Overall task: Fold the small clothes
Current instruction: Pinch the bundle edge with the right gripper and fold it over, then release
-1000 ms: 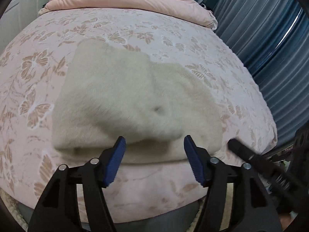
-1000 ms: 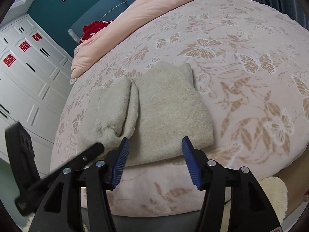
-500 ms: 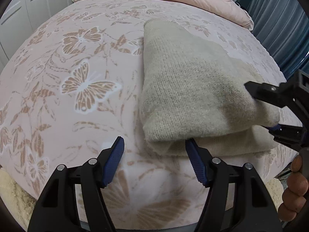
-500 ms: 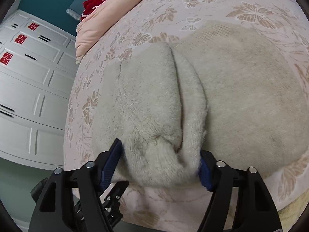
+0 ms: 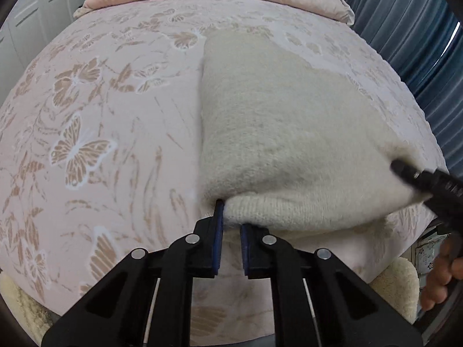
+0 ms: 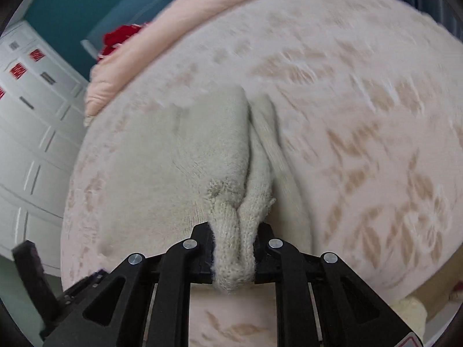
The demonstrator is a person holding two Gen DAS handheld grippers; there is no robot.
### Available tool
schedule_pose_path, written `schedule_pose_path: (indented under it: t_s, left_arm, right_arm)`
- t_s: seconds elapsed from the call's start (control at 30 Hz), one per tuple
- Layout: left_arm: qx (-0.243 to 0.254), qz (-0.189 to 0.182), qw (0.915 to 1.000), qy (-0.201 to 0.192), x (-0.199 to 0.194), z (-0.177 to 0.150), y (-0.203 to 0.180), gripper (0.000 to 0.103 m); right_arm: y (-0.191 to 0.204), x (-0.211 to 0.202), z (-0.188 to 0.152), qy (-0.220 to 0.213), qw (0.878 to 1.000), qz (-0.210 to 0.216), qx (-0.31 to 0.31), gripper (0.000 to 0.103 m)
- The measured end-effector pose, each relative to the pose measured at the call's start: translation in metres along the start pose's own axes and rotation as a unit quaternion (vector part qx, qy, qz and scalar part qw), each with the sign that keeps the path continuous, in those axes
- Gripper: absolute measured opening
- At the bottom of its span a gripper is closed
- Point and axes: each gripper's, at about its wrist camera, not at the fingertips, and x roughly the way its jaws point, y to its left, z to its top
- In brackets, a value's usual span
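Left wrist view: the folded cream knit sweater [image 5: 289,133] lies lengthwise away across the butterfly-print bedspread [image 5: 95,133]; the left gripper [image 5: 230,225] and right gripper [image 6: 233,248], jaws just closing, pinch its fuzzy near-edge corners.

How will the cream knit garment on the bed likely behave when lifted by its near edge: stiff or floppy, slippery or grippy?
Probably floppy: the garment bunches into soft folds where the right gripper pinches it. Likely grippy, since its fuzzy knit fills the jaws. It may sag between grips, as the left gripper holds only one corner of the edge, and the folded layers may slide apart.
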Motion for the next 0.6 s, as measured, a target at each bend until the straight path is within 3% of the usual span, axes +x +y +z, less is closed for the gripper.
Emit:
schedule_pose_path:
  t_s: [0.07,0.17,0.27,0.33,0.4,0.47,0.53,0.6]
  left_arm:
    - [0.014,0.018,0.9997,-0.004,-0.002,-0.003,-0.005,0.01]
    - [0.016,0.024,0.9996,0.002,-0.001,-0.004,-0.001,0.01]
    - [0.008,0.021,0.9997,0.011,0.001,-0.006,0.004,0.014]
    - [0.012,0.019,0.9997,0.013,-0.005,-0.008,0.003,0.02]
    - [0.013,0.013,0.9998,0.009,-0.016,-0.01,0.006,0.04]
    - [0.008,0.017,0.9998,-0.002,-0.03,-0.014,0.012,0.055]
    - [0.0,0.014,0.9998,-0.012,-0.041,-0.017,0.019,0.062]
    - [-0.008,0.019,0.9997,-0.013,-0.048,-0.02,0.025,0.064]
  right_arm:
    - [-0.008,-0.008,-0.008,-0.012,0.999,0.041,0.025,0.014]
    - [0.006,-0.02,-0.008,-0.036,0.998,0.044,-0.01,0.014]
    - [-0.007,0.007,-0.014,0.002,1.0,0.025,-0.005,0.016]
    - [-0.018,0.001,-0.019,0.004,0.998,0.053,0.025,0.019]
    - [-0.017,-0.025,-0.021,-0.023,0.998,0.042,0.028,0.031]
    - [-0.005,-0.055,-0.02,-0.062,0.998,-0.007,-0.003,0.032]
    - [0.017,-0.074,-0.016,-0.083,0.995,-0.02,-0.047,0.032]
    - [0.047,-0.08,-0.011,-0.08,0.993,0.013,-0.089,0.032]
